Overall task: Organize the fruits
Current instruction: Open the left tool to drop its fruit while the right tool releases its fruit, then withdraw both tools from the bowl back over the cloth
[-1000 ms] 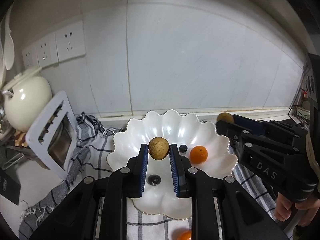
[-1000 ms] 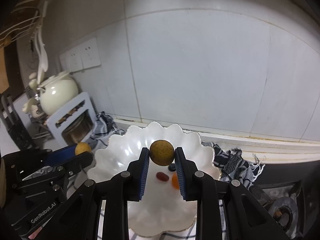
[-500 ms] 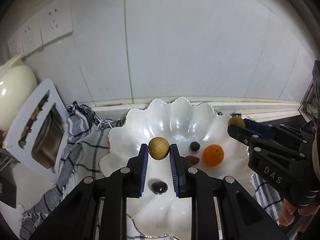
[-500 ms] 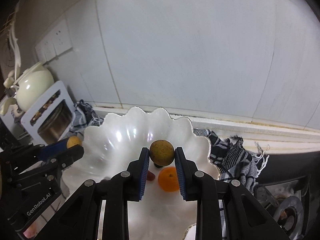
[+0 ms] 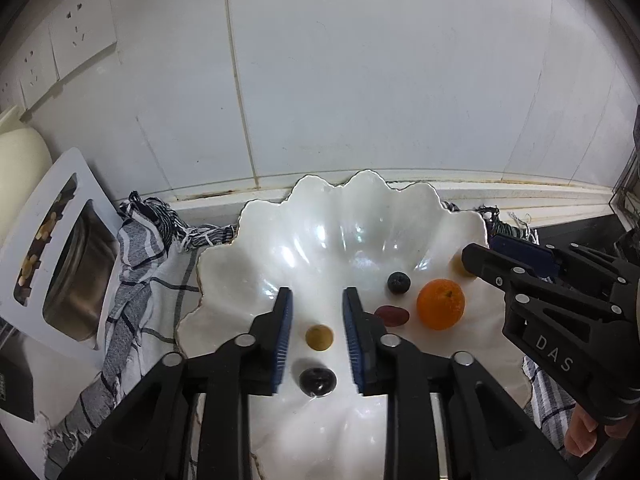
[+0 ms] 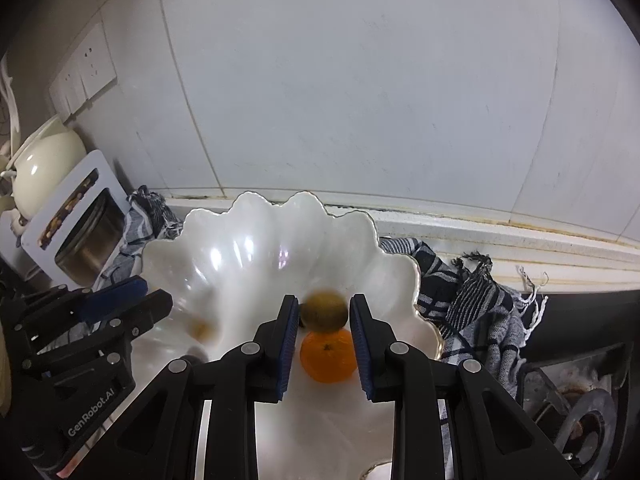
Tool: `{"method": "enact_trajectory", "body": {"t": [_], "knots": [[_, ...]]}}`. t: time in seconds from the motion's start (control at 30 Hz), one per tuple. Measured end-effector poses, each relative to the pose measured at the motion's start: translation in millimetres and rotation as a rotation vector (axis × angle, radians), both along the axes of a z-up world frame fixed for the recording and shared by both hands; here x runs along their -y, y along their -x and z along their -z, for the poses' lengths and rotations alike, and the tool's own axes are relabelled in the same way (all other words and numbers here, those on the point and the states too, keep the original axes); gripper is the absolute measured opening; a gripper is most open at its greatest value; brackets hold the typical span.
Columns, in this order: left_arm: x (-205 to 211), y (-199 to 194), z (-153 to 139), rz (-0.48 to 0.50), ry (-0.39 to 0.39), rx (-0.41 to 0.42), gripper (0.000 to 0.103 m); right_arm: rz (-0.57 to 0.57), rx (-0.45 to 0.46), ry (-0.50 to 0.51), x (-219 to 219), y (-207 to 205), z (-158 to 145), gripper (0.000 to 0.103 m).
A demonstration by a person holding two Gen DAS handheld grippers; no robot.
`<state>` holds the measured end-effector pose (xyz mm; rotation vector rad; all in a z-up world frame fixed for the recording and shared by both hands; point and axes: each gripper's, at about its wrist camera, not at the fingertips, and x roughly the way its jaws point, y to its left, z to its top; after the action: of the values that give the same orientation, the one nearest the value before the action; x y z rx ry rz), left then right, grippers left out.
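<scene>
My left gripper (image 5: 317, 300) hangs over the white scalloped bowl (image 5: 340, 232), its jaws opening with nothing pressed between them. The yellow-brown fruit (image 5: 319, 337) it carried lies in the bowl below the pads, beside a dark grape (image 5: 317, 380). A blueberry (image 5: 399, 283), a red fruit (image 5: 392, 315) and an orange (image 5: 440, 304) lie further right. My right gripper (image 6: 324, 298) is over the bowl (image 6: 240, 248) too. A second yellow-brown fruit (image 6: 323, 312) sits blurred between its pads, a sliver clear of each, above the orange (image 6: 328, 356).
A checked cloth (image 5: 136, 264) lies under the bowl. On the left stand a white box with a metal tin (image 5: 60, 264) and a cream teapot (image 6: 44, 168). The tiled wall with sockets (image 5: 84, 36) is close behind. A stove burner (image 6: 588, 428) is at the right.
Both grippers sank closer over the bowl. The left jaws parted and its fruit dropped into the bowl. The right gripper's fruit now looks blurred and slightly lower between the pads.
</scene>
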<state>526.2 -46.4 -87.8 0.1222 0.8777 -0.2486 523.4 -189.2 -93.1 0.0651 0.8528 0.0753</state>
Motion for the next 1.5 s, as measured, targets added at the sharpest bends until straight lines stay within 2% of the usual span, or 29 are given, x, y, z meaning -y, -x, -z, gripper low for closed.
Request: {"method": "enact_trajectory", "body": {"t": [0.07, 0.13, 0.43, 0.63, 0.77, 0.83, 1.17, 1.5], "knots": [[-1, -1, 1, -0.003, 0.005, -0.006, 0.039, -0.001, -0.006, -0.01, 2, -1, 1, 0.033], [-2, 0, 0, -0.018, -0.003, -0.004, 0.041, 0.01, -0.003, -0.01, 3, -1, 1, 0.039], [-11, 23, -17, -0.051, 0.001, 0.048, 0.057, 0.012, 0.038, 0.011, 6, 21, -9, 0.039], [-16, 47, -34, -0.066, 0.015, 0.093, 0.062, -0.01, 0.086, 0.009, 7, 47, -26, 0.039], [-18, 68, -49, -0.063, 0.016, 0.14, 0.065, -0.021, 0.113, 0.015, 6, 65, -37, 0.039], [-18, 79, -56, -0.058, 0.012, 0.169, 0.067, -0.025, 0.127, 0.016, 6, 76, -43, 0.047], [-20, 135, -84, -0.049, 0.035, 0.263, 0.072, -0.027, 0.225, 0.023, 7, 134, -69, 0.048], [-20, 186, -94, -0.067, 0.033, 0.315, 0.072, -0.038, 0.292, 0.035, 16, 183, -83, 0.048]]}}
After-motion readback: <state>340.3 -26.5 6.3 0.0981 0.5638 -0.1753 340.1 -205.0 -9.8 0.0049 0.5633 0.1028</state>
